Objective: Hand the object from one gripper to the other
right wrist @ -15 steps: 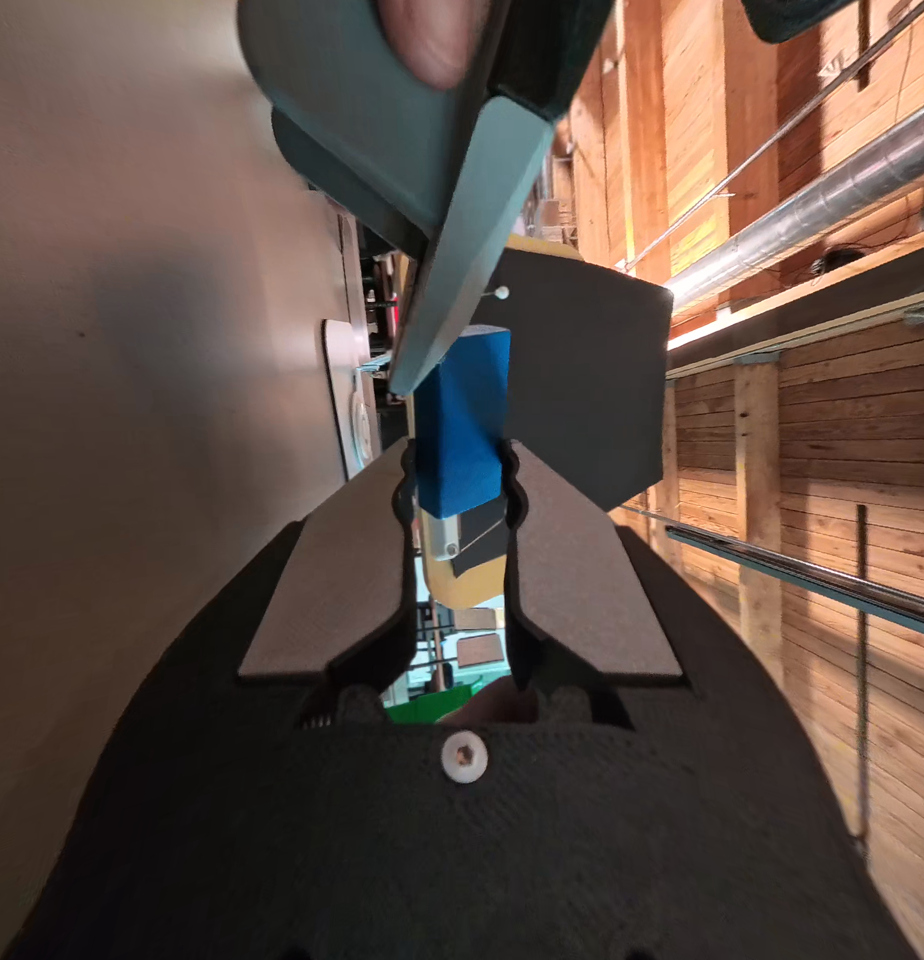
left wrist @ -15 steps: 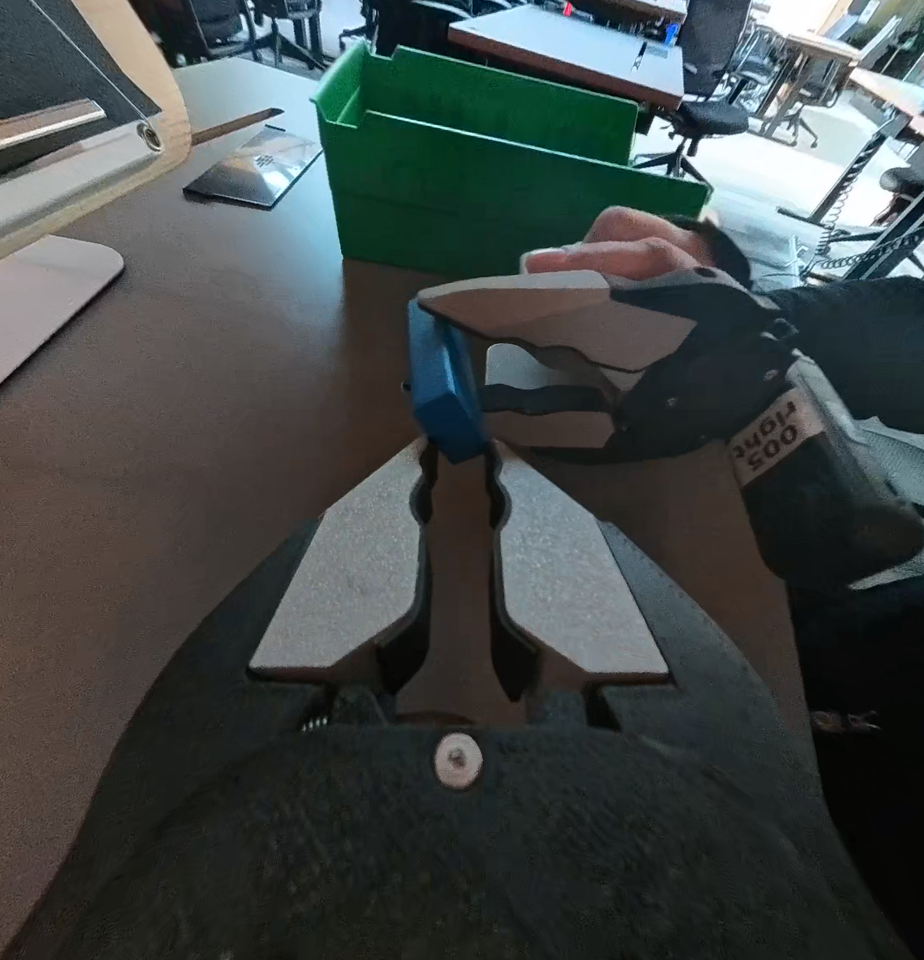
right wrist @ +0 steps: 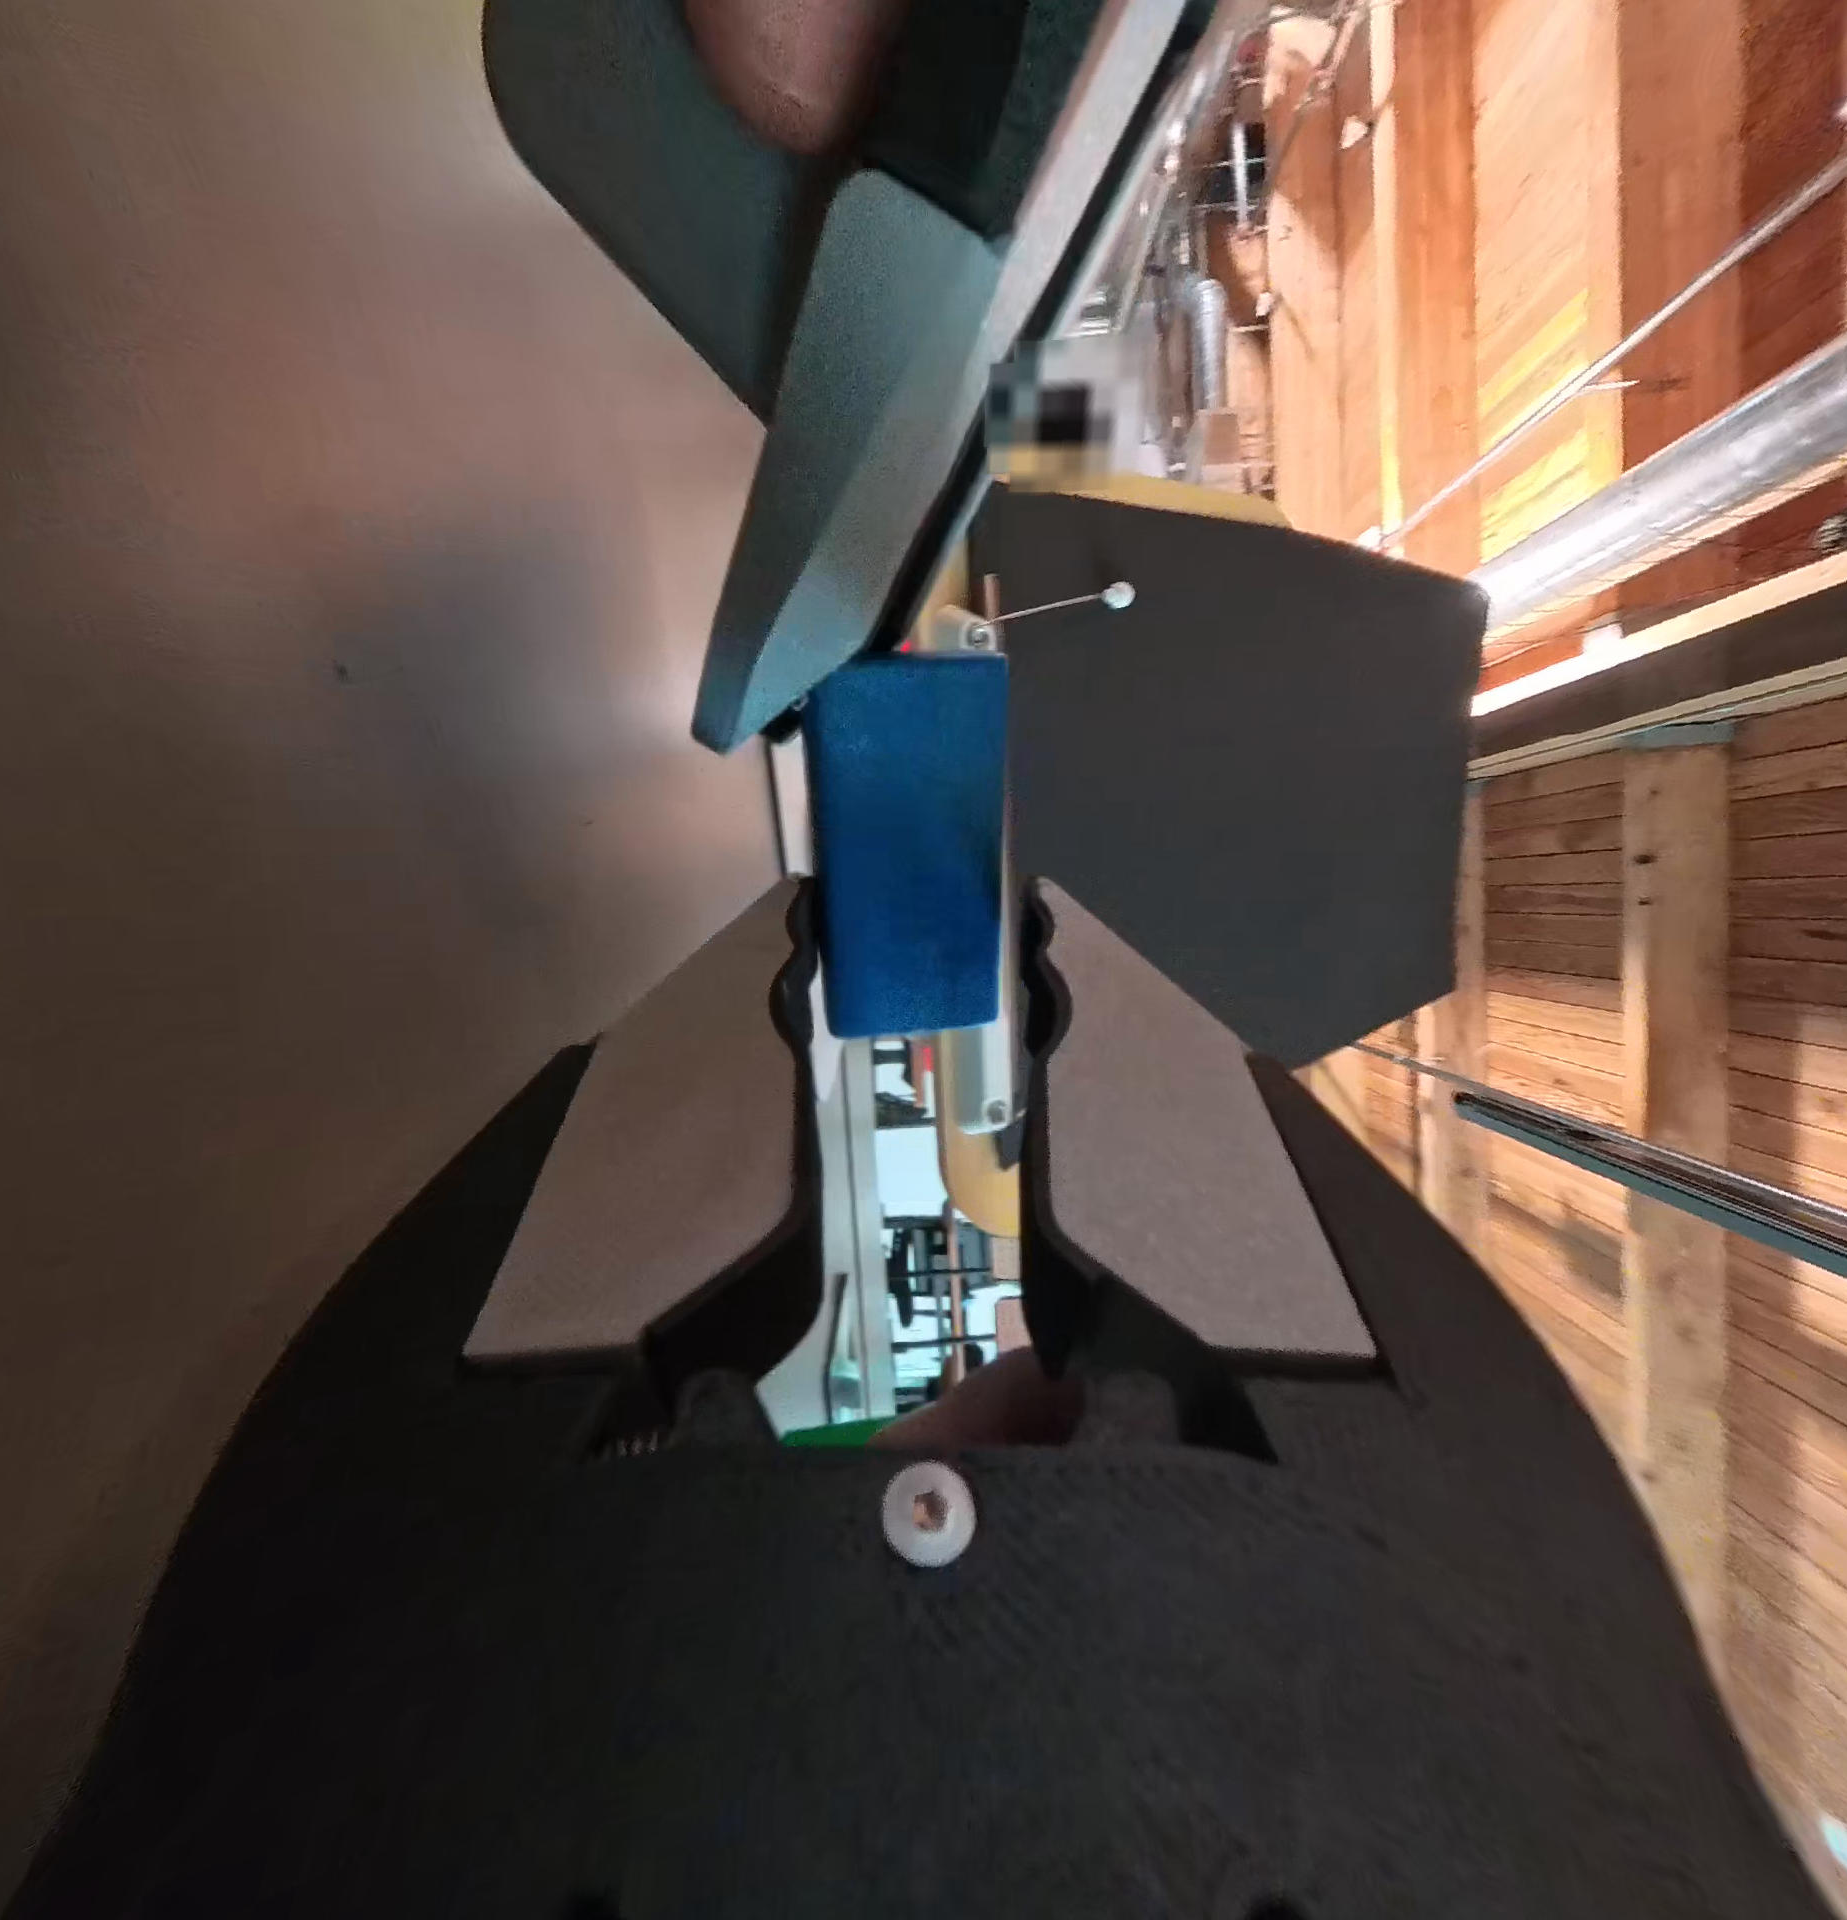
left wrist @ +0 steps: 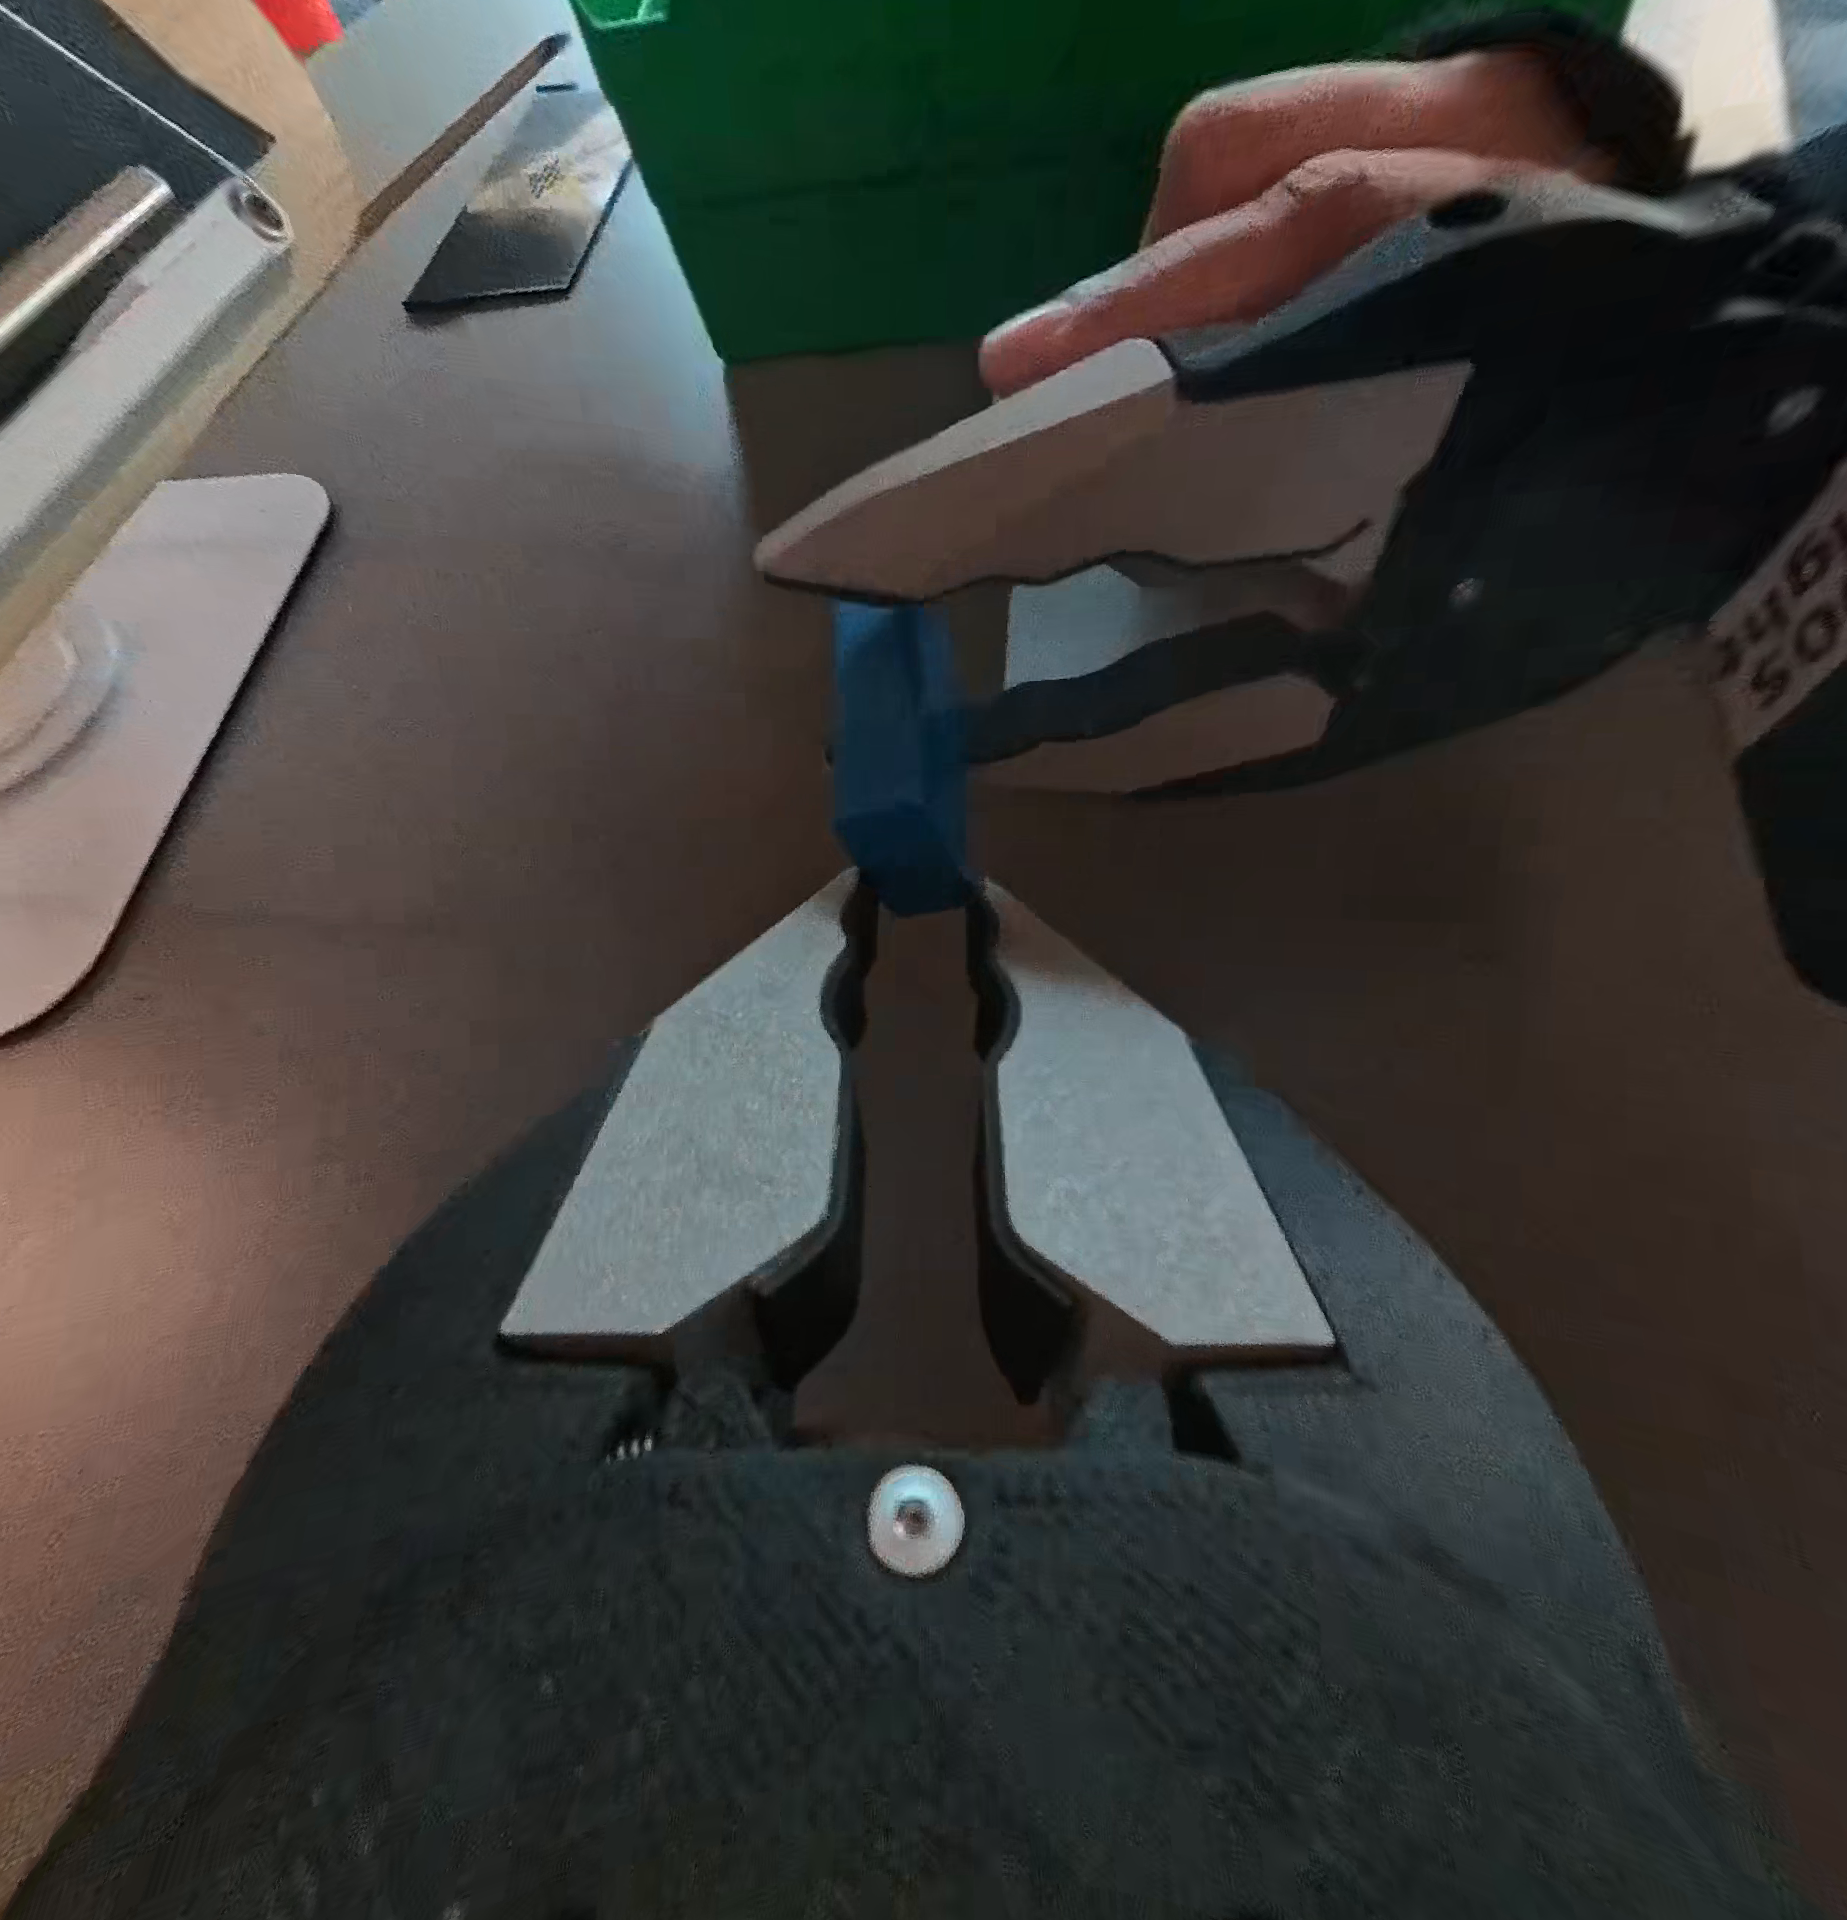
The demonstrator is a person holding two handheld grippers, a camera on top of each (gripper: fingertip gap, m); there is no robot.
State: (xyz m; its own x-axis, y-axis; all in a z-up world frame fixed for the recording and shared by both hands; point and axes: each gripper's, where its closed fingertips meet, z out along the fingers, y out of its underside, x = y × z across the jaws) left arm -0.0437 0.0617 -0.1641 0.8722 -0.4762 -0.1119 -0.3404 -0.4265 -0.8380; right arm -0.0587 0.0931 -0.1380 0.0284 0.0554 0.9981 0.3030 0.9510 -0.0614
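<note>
Blue block [left wrist: 898, 769] upright above table [left wrist: 483, 727], left tool [left wrist: 914, 904] pinching its lower end, right tool [right wrist: 914, 935] slightly parted around it.

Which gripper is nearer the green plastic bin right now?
Right. The right gripper hangs just in front of the green plastic bin; the left gripper sits farther back, pinching the near end of the blue rectangular block.

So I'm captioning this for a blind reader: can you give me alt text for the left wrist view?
A small blue block is held in the air between two grippers: the left gripper pinches its near end, while the right gripper, held in a person's hand, reaches in from the right around its far end. Below is a brown table, with a green bin behind.
</note>
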